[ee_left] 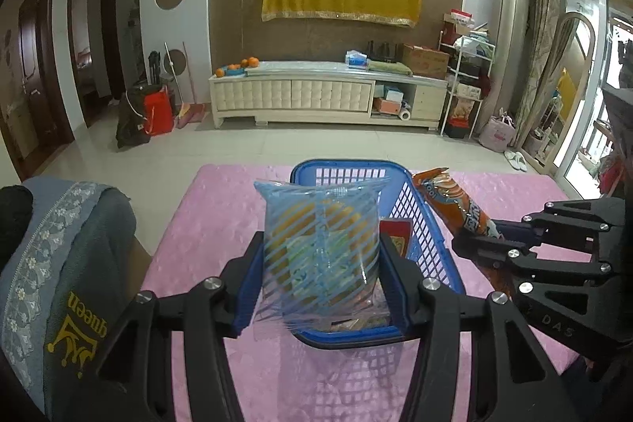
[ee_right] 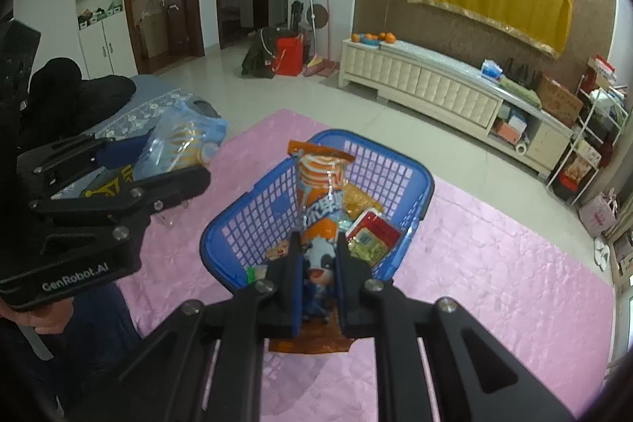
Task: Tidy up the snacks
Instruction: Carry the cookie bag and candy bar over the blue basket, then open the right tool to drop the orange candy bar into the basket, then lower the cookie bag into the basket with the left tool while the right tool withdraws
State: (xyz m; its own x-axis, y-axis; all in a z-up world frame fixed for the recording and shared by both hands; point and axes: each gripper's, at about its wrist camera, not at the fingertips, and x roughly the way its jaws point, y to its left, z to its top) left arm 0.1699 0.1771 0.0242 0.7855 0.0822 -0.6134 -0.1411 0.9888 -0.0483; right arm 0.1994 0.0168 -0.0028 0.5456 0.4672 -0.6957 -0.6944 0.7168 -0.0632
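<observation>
Clamped: left gripper on a blue-striped snack bag, right gripper on an orange cow-print packet, above the blue basket holding a red packet.

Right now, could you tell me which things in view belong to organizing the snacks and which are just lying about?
Part of the job:
- blue striped snack bag, held by the left gripper
- orange snack packet, held by the right gripper
- blue basket with the red packet in it

Just lying about:
- grey cushion
- oranges on the TV cabinet
- red bag
</observation>
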